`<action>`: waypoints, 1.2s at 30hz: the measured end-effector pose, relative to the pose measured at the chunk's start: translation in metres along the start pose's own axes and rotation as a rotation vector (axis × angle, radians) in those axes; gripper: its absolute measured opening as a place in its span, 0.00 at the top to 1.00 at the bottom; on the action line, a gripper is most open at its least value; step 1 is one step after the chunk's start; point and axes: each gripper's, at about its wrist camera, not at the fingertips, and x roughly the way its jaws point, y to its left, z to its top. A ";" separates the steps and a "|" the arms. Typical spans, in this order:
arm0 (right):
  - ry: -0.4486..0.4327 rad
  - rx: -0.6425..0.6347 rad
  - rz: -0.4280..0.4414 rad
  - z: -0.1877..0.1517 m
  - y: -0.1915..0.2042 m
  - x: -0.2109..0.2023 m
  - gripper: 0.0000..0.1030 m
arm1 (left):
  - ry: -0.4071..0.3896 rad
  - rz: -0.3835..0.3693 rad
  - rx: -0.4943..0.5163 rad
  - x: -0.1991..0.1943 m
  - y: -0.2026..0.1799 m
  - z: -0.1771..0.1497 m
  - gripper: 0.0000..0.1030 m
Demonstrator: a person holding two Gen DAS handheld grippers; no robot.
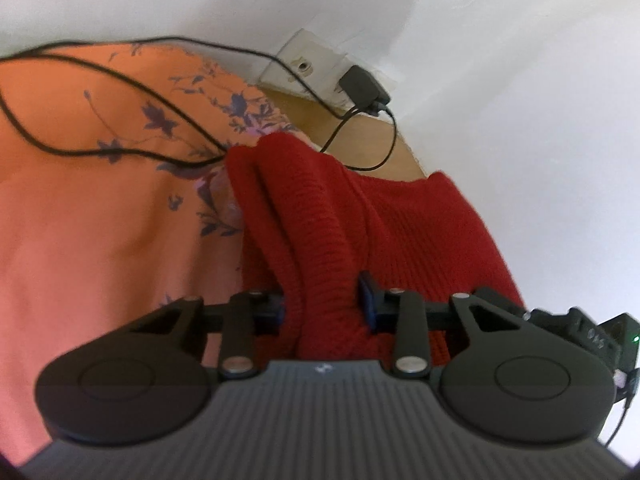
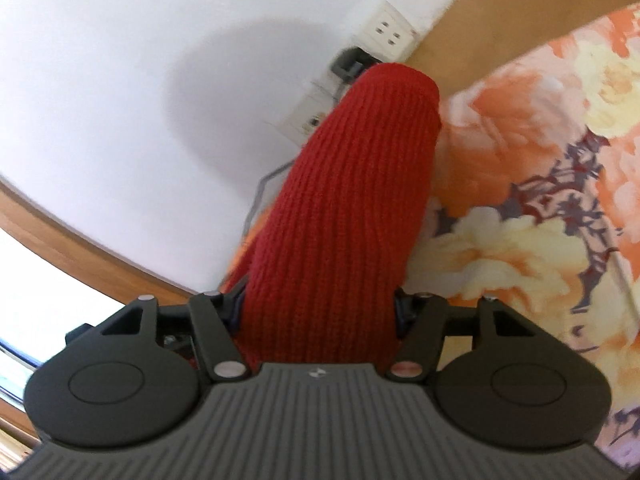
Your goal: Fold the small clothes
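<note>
**Red knit garment, held at two points: snag and slip risks**

Left gripper [image 1: 322,304]: clenched on a bunched fold of the red knit garment [image 1: 340,220], frame centre. Right gripper [image 2: 318,308]: clenched on the same garment, which runs up toward upper centre. Beneath: floral bedsheet [image 1: 100,220]. Hazard: black cable [image 1: 120,152] at the garment's upper-left edge may snag and drag; the thick knit may slip free.

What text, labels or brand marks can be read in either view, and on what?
No readable words or numbers in either view.
Left tongs: small white logo mark on the grey ribbed body, too small to read.
Right tongs: same kind of small logo mark, too small to read.
Charger and wall sockets: no legible print.
Red knit and floral sheet: pattern only, no text.
</note>
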 end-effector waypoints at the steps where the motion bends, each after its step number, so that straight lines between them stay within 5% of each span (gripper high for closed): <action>1: -0.010 0.001 0.016 0.000 0.004 -0.004 0.36 | -0.006 -0.007 0.003 -0.004 -0.003 0.001 0.66; 9: -0.061 0.003 0.135 0.006 0.029 -0.055 0.36 | -0.082 -0.045 0.077 -0.049 -0.050 0.002 0.67; 16: -0.057 0.017 0.194 0.003 0.011 -0.098 0.36 | -0.109 -0.005 0.093 -0.066 -0.094 -0.025 0.67; 28: -0.058 0.076 0.185 -0.013 -0.064 -0.180 0.36 | -0.055 0.044 0.144 -0.028 -0.160 -0.098 0.67; 36: -0.032 0.108 0.087 -0.024 -0.115 -0.188 0.36 | 0.039 0.076 0.188 0.019 -0.163 -0.127 0.66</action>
